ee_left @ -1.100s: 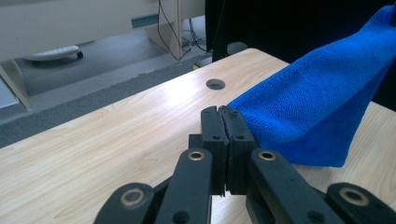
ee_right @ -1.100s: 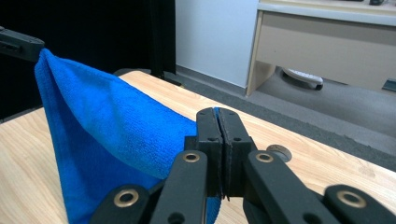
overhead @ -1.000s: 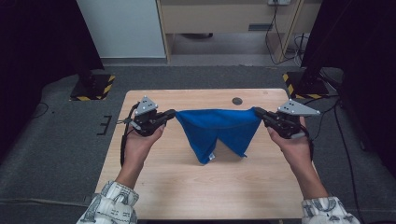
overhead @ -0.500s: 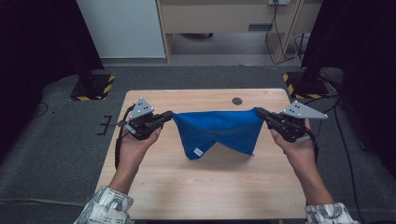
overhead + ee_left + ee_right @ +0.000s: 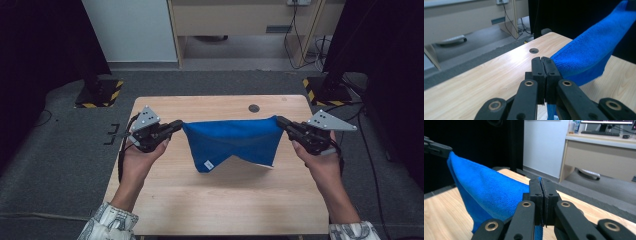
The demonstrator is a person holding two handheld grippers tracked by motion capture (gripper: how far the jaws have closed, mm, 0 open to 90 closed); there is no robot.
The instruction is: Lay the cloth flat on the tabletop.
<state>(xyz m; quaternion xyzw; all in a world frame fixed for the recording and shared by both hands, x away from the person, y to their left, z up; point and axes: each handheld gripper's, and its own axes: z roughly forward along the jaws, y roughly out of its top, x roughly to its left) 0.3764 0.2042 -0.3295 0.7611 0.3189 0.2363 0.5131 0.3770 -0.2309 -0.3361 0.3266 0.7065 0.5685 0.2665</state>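
Observation:
A blue cloth (image 5: 232, 142) hangs stretched between my two grippers above the wooden table (image 5: 215, 200), its lower corners drooping toward the tabletop with a small white label showing. My left gripper (image 5: 179, 126) is shut on the cloth's left top corner. My right gripper (image 5: 280, 121) is shut on the right top corner. In the left gripper view the closed jaws pinch the blue cloth (image 5: 586, 52), which runs up to the right. In the right gripper view the blue cloth (image 5: 489, 192) stretches left to the other gripper (image 5: 436, 148).
A round cable hole (image 5: 254, 108) sits near the table's far edge. Dark stands with yellow-black striped bases (image 5: 100, 95) flank the table on grey carpet. A beige desk (image 5: 240, 20) stands behind.
Both grippers have moved apart and slightly toward the person, pulling the cloth's top edge taut and wider. The hanging part has lifted a little.

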